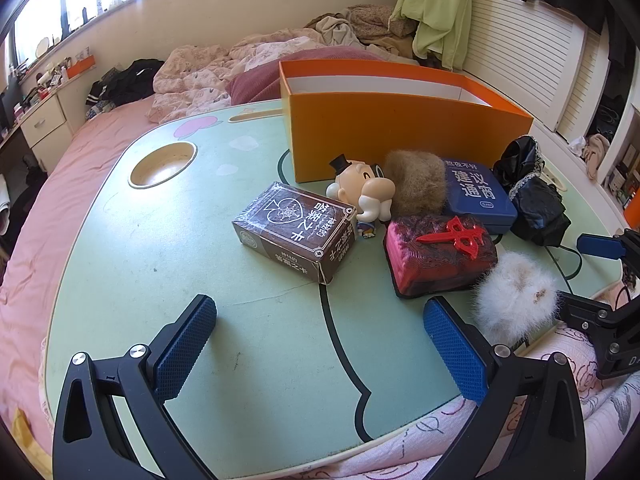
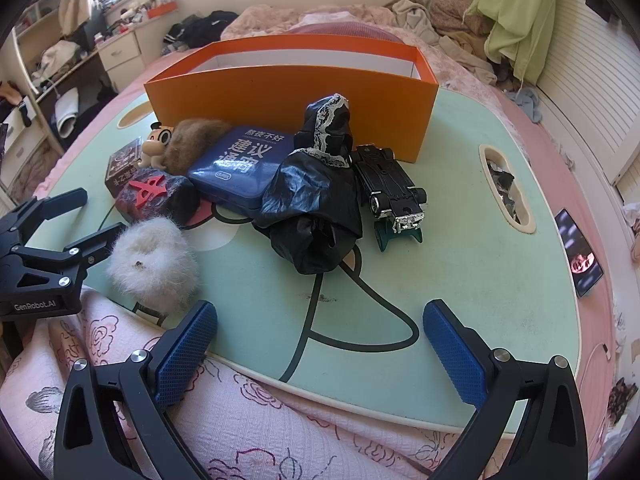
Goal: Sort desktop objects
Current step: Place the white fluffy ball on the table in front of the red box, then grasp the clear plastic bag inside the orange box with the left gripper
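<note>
An orange box (image 1: pixel 400 128) (image 2: pixel 288 92) stands open at the back of the green lap table (image 1: pixel 160 272) (image 2: pixel 460 248). In front of it lie a brown card box (image 1: pixel 296 232), a cartoon figurine (image 1: pixel 364 192), a brown fur ball (image 1: pixel 416 182), a blue tin (image 1: pixel 476 192) (image 2: pixel 236 164), a red block (image 1: pixel 440 256) (image 2: pixel 152 196), a white fur ball (image 1: pixel 516 296) (image 2: pixel 152 264), a black cloth bundle (image 1: pixel 536 200) (image 2: pixel 320 204) and a black toy car (image 2: pixel 392 188). My left gripper (image 1: pixel 320 348) hangs open over the near table, empty. My right gripper (image 2: pixel 320 348) is open at the table's near edge, empty.
The table sits on a pink bed with a rumpled quilt (image 1: pixel 200 76) behind it. A round cup hole (image 1: pixel 162 164) is at the table's left, a slot (image 2: pixel 506 188) at its right. A phone (image 2: pixel 580 252) lies on the bed to the right. A floral blanket (image 2: pixel 240 420) lies below.
</note>
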Demonstrator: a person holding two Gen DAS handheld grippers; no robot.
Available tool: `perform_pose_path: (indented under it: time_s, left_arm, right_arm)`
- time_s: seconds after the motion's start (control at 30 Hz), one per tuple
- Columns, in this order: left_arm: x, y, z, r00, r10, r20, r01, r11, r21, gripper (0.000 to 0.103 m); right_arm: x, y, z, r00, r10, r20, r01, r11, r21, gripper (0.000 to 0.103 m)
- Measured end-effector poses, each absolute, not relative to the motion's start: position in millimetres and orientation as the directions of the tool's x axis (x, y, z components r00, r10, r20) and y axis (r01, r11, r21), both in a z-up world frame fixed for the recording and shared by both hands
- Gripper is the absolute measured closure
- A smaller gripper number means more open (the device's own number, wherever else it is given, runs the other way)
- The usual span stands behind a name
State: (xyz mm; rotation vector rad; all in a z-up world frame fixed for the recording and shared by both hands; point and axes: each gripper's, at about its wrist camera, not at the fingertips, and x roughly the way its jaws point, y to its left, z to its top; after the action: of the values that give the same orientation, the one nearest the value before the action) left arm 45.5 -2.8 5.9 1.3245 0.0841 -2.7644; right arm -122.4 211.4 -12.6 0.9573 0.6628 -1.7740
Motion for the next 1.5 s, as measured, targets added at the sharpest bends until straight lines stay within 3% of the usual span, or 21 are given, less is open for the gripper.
perform_pose_path:
  time_s: [0.67, 0.87, 0.97, 1.03, 1.1, 1.3, 1.43, 1.47, 1.5]
  left_arm:
    - [46, -3, 5, -0.627, -0.066, -0.777, 0.122, -0.992, -0.014, 0.0]
    - [59, -16, 17, -0.682, -0.084, -0.726, 0.176, -0.983, -0.051, 0.001]
    - [64, -10, 37, -0.732, -0.121, -0.671, 0.18, -0.984, -0.018, 0.021]
    - [59, -8, 53, -0.75, -0.092, -0.656, 0.149, -0.988, -0.032, 0.027]
    - [48, -8, 71, -0.76, -0.043, -0.648, 0.099, -0.994, -0.05, 0.041]
    - [-32, -14, 118, -0.725, -0.031, -0.688, 0.031, -0.999, 0.013, 0.043]
    - [-98, -15, 111, -0.599, 0.009, -0.801, 0.008, -1.0, -0.017, 0.043]
    - [-111, -14, 104, -0.565, 0.005, -0.825, 0.016, -1.0, -0.017, 0.046]
    - [-129, -13, 96, -0.529, -0.009, -0.848, 0.026, -1.0, -0.005, 0.058]
  right_arm:
    - [-122, 212, -12, -0.213, -0.499, -0.84, 0.927, -0.375, -0.012, 0.0]
    - [-122, 212, -12, -0.213, -0.499, -0.84, 0.927, -0.374, -0.013, 0.0]
    - [-122, 212, -12, -0.212, -0.5, -0.839, 0.928, -0.374, -0.012, 0.0]
    - [-122, 213, -12, -0.213, -0.5, -0.84, 0.928, -0.374, -0.013, 0.0]
    - [-122, 213, -12, -0.212, -0.5, -0.84, 0.927, -0.374, -0.012, 0.0]
    - [-121, 214, -12, -0.213, -0.501, -0.839, 0.928, -0.373, -0.012, 0.0]
    - [-120, 214, -12, -0.213, -0.501, -0.839, 0.928, -0.373, -0.013, 0.0]
    - [-120, 214, -12, -0.213, -0.501, -0.839, 0.928, -0.373, -0.013, 0.0]
    - [-120, 214, -12, -0.212, -0.501, -0.839, 0.928, -0.372, -0.012, 0.0]
